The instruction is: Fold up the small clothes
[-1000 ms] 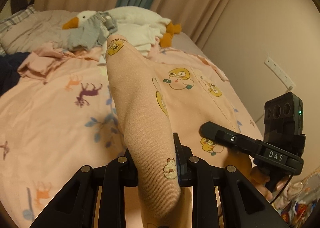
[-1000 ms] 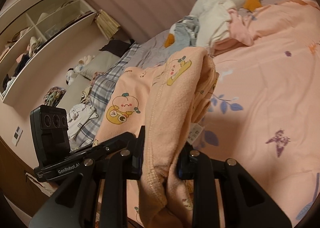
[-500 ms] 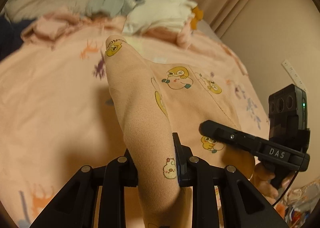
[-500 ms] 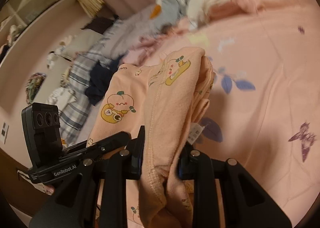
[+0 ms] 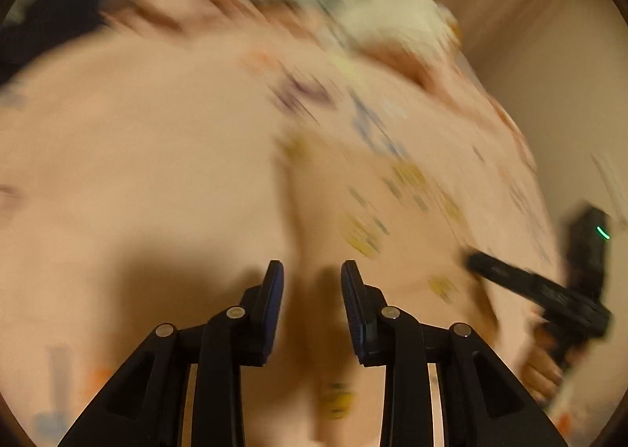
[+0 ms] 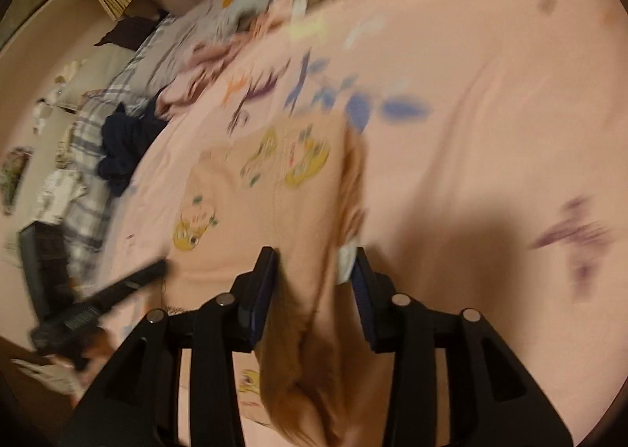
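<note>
Both views motion-blurred. Peach garment [image 6: 274, 192] lies on the bed [image 6: 490, 93], fold edge nearest both grippers. Left gripper [image 5: 312, 274] jaws parted, gripping nothing. Right gripper [image 6: 314, 262] jaws apart, cloth loose between. Judgement: release cleanly, withdraw straight back, avoid snagging the fold.

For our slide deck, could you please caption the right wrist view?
Right gripper, jaws open, over a peach cartoon-print garment on the pink bedspread.

Two grippers: left gripper [image 5: 312, 270] and right gripper [image 6: 314, 256]. One pink printed garment [image 6: 251, 211], one pink bedsheet [image 6: 490, 93], one navy cloth [image 6: 121, 148].
</note>
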`<state>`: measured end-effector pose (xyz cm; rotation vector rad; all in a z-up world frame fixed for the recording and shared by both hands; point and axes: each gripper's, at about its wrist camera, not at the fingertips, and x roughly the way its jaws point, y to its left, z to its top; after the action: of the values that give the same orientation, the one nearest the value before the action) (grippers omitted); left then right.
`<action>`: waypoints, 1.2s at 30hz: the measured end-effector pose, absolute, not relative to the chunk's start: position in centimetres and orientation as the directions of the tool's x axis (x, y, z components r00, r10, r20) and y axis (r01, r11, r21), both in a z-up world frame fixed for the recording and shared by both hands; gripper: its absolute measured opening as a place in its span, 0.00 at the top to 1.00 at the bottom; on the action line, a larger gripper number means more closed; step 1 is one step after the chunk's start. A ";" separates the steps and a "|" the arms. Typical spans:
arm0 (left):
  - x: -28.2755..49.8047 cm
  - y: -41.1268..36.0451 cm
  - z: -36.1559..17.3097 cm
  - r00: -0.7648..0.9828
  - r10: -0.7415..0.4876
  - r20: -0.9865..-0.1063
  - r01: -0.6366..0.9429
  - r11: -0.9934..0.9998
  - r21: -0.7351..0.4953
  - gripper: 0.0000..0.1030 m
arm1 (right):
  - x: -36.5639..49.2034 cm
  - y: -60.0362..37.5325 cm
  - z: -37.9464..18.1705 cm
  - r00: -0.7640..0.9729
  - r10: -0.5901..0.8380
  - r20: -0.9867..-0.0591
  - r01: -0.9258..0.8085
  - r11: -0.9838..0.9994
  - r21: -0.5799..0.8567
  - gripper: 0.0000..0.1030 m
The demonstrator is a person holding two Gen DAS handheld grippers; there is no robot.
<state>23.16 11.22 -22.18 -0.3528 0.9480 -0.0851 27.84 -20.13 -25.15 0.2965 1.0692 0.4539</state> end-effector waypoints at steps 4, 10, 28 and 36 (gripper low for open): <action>20.6 10.4 -18.8 0.660 -0.106 -0.743 -0.086 0.973 -0.215 0.70 | 26.2 -20.2 -21.0 0.498 0.424 -0.756 -0.233 0.906 0.354 0.75; 20.2 5.4 -20.4 0.635 -0.109 -0.765 -0.004 0.989 -0.145 0.70 | 24.7 -17.5 -20.9 0.433 0.455 -0.778 -0.344 0.881 0.324 0.78; 14.0 3.3 -18.7 0.620 0.051 -0.783 -0.046 0.999 0.029 0.71 | 20.7 -19.9 -19.9 0.492 0.255 -0.833 -0.265 0.955 0.136 0.69; 10.7 4.0 -11.3 0.729 -0.043 -0.683 -0.106 0.979 -0.175 0.28 | 15.6 -22.2 -11.7 0.709 0.210 -0.673 -0.165 0.978 0.131 0.12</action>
<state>10.73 4.01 -11.27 -0.2083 0.7546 0.0351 15.63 -22.23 -11.67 0.0631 0.7547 0.2079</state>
